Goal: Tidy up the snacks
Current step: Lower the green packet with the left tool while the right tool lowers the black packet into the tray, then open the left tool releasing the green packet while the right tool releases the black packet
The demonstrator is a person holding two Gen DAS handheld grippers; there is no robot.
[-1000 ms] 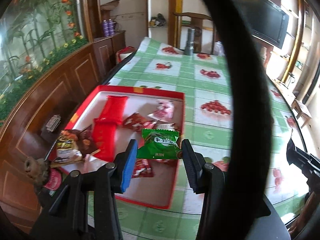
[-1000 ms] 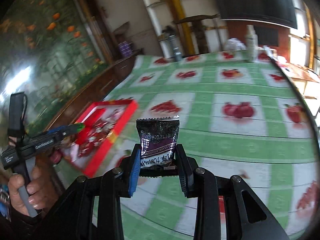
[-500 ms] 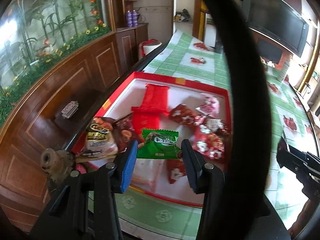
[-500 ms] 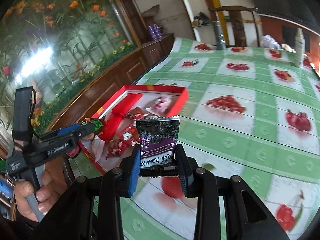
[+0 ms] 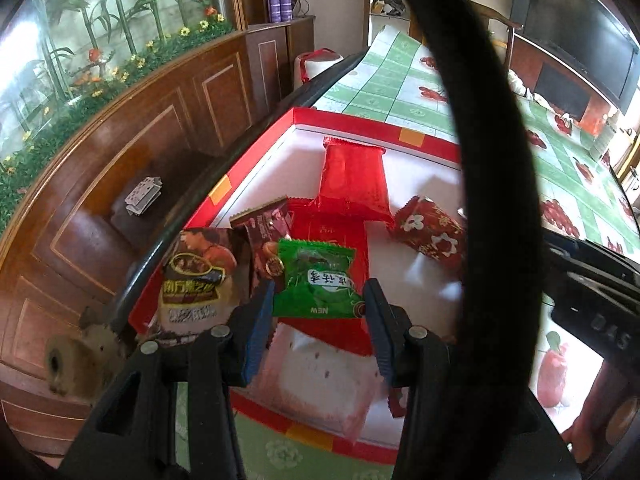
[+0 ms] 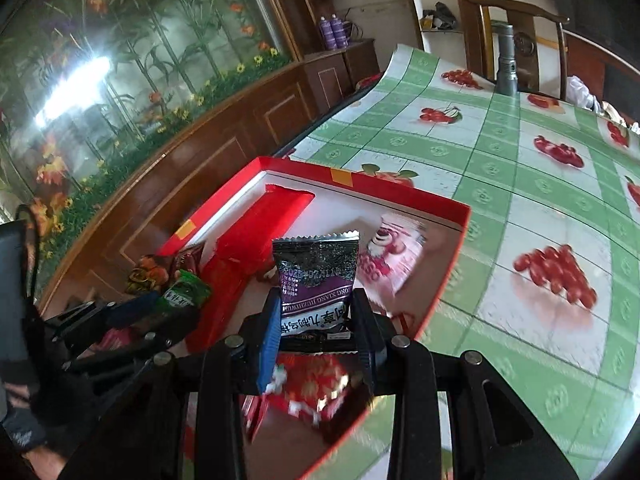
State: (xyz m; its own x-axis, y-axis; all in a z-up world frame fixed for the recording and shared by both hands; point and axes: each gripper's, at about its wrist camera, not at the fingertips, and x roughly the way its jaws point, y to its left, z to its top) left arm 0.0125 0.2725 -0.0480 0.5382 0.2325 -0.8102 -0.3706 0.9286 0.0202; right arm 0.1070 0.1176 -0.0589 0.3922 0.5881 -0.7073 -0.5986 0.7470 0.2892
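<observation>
Left hand-held gripper clamped on green snack packet, right hand-held gripper clamped on dark purple packet, both over red tray on tabletop

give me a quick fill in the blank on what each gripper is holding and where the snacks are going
1. The left gripper is shut on a ____ snack packet.
2. The right gripper holds a black and ____ packet.
3. Both packets hang over a shallow box whose rim is ____.
4. The tablecloth shows green checks and red ____.

Missing words: green; purple; red; fruit
</observation>
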